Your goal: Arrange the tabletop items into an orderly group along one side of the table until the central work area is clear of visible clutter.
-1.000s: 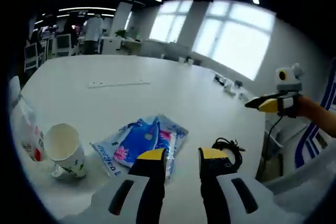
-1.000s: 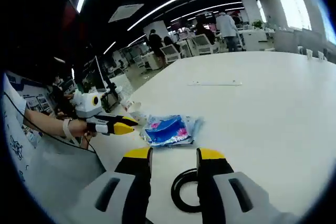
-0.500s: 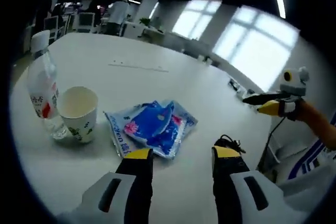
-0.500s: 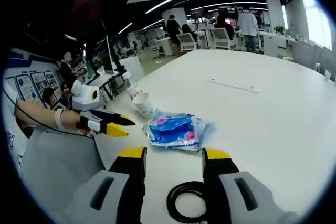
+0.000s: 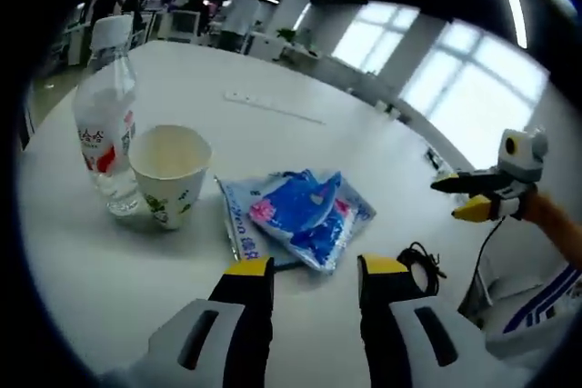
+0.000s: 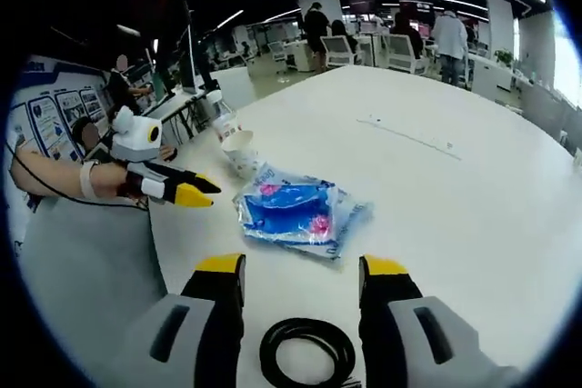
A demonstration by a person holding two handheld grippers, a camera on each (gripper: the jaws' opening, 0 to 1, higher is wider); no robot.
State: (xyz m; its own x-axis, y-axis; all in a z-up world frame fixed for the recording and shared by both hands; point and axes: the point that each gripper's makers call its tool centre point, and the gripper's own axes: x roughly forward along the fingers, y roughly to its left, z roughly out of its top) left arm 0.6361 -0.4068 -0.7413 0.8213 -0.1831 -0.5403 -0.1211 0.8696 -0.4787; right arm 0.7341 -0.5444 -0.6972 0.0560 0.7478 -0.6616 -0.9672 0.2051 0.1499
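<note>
Hovering above the white table [image 5: 82, 252], the left gripper [image 5: 316, 270] had its jaws spread and gripped nothing. Blue tissue packs [image 5: 305, 218] lay just ahead, with a paper cup [image 5: 169, 174] and a water bottle [image 5: 105, 124] side by side near them. The right gripper [image 6: 303, 268], jaws likewise apart and empty, hung over a black cable coil [image 6: 307, 352].

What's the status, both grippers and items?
Left gripper open, empty. Right gripper open over cable coil. Blue packet, cup, bottle untouched.
</note>
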